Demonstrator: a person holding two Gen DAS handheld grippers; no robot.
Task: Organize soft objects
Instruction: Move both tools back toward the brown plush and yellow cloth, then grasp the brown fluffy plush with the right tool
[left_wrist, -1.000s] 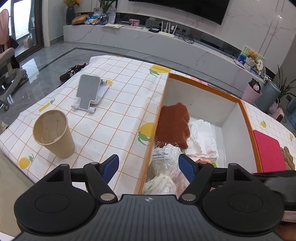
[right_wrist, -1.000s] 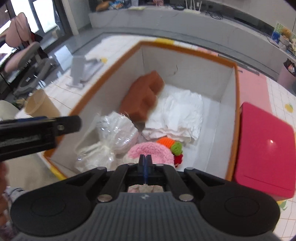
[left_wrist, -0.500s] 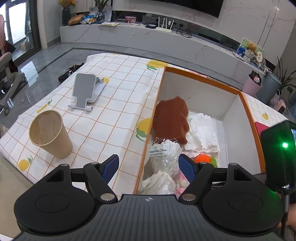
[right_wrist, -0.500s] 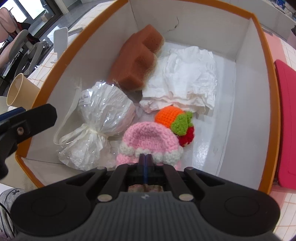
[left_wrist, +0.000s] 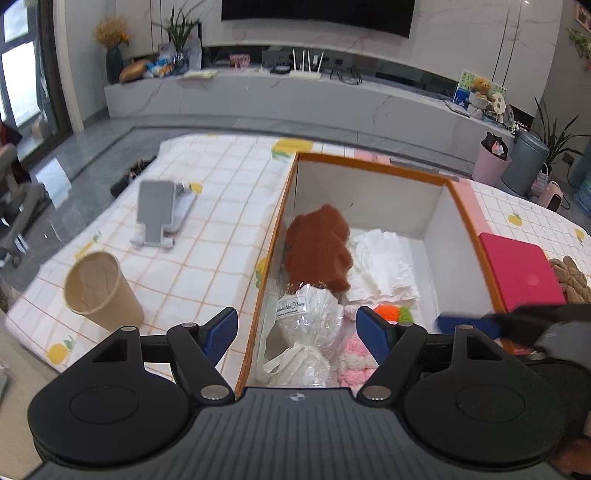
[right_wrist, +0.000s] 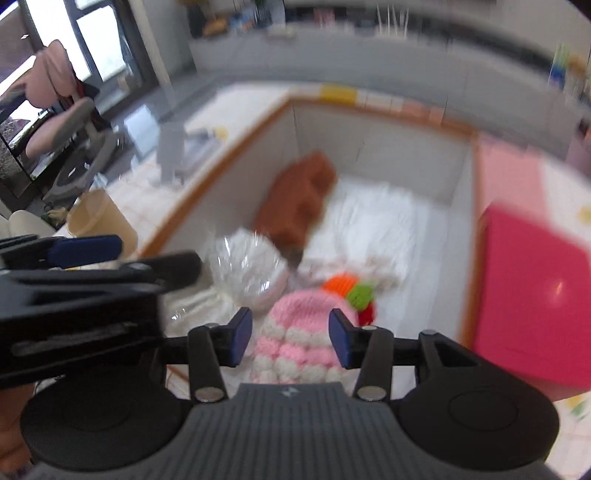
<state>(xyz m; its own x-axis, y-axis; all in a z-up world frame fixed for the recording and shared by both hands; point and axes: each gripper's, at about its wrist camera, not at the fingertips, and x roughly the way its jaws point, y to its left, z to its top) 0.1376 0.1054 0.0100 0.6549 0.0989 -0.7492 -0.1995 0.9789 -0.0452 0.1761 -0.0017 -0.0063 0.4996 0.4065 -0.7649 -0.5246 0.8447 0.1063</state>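
Pink-and-white knitted hat (right_wrist: 295, 332) lies in the orange-rimmed box (right_wrist: 229, 173) at lower centre of the right wrist frame, below the right gripper (right_wrist: 291, 338), whose jaws are spread and hold nothing. Brown sponge (left_wrist: 319, 247), white cloth (left_wrist: 384, 262) and wrapped bundle (left_wrist: 306, 332) share the box. Left gripper (left_wrist: 297, 332) gapes wide, empty.
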